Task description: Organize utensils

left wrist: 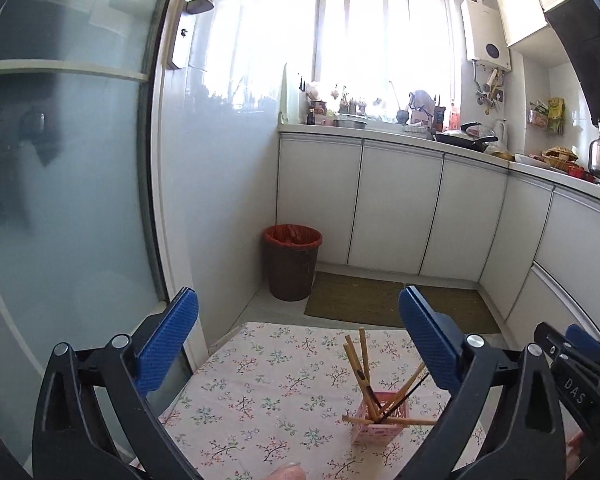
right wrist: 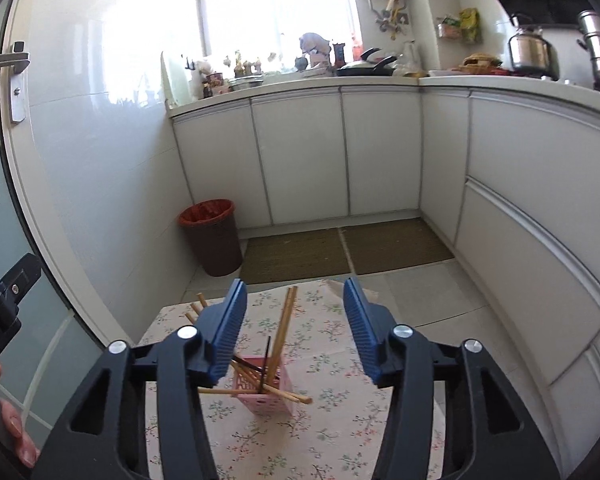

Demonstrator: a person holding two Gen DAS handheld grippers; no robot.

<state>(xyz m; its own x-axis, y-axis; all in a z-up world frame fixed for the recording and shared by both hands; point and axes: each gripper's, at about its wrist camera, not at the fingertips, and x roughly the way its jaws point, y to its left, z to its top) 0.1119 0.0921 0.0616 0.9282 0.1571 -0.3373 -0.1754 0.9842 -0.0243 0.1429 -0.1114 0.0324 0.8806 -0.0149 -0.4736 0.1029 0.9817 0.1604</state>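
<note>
Several wooden chopsticks (right wrist: 283, 330) plus one thin black stick are jammed into a little pink plastic holder (right wrist: 268, 398) with a lattice-cut wall, fanning out at all angles, one lying nearly flat over the rim. The holder stands on a small table covered in a floral cloth (left wrist: 260, 380), white with tiny sprigs, a bit wrinkly.

Both grippers have black frames with ribbed blue pads. The left gripper (left wrist: 298, 336) is spread wide with nothing in it, hanging above the cloth, with the holder low and to its right. The right gripper (right wrist: 294, 320) is open too, a bit narrower, empty, with the chopsticks showing between its fingers but not touching them.

Readable text: "DAS" on the right gripper's body in the left view, "RoboLAI"-ish on the left one, partly cut off.

Background has glossy white cabinets (right wrist: 304, 152), a brown bin with a red liner (left wrist: 292, 260) and woven mats (right wrist: 300, 254).
</note>
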